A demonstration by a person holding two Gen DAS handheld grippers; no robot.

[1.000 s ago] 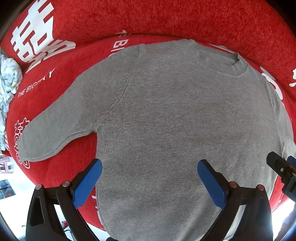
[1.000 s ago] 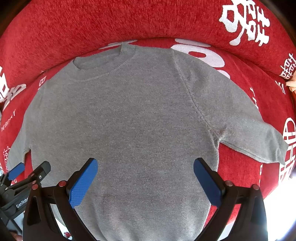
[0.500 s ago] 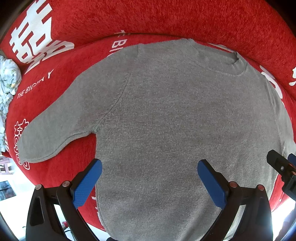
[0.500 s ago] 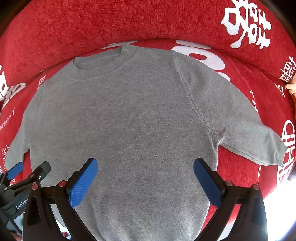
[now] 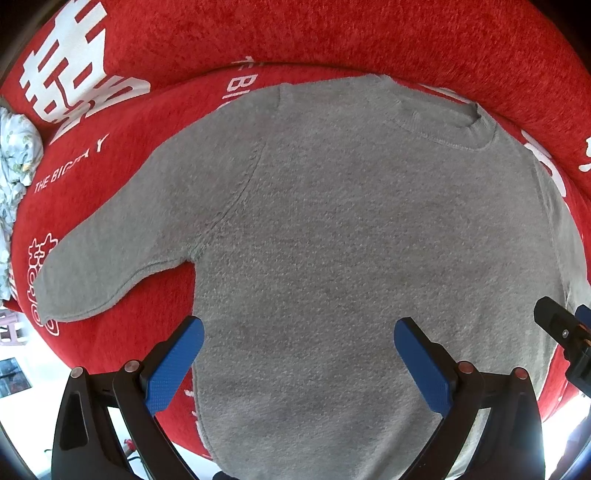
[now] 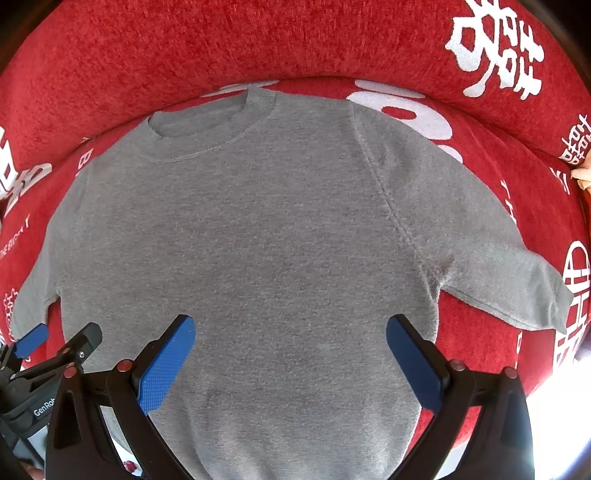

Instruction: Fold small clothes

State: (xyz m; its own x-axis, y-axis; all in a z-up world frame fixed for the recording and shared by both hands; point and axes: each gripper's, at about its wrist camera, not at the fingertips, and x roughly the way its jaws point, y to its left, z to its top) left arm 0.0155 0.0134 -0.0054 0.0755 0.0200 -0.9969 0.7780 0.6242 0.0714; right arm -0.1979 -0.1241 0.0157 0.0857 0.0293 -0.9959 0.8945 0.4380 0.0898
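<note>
Both the left gripper (image 5: 298, 354) and the right gripper (image 6: 290, 352) hang above the lower body of the grey sweater (image 5: 351, 240), jaws spread wide and holding nothing. The sweater lies flat on the red cushion (image 5: 122, 155), hem at the near edge, collar toward the backrest, sleeves spread sideways. Since the earlier frames, almost nothing has shifted.

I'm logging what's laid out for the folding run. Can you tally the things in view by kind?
Grey sweaters: 1
Red covers with white print: 1
Crumpled floral cloths: 1
Grippers: 2, left and right, both open and holding nothing
Total: 5
</note>
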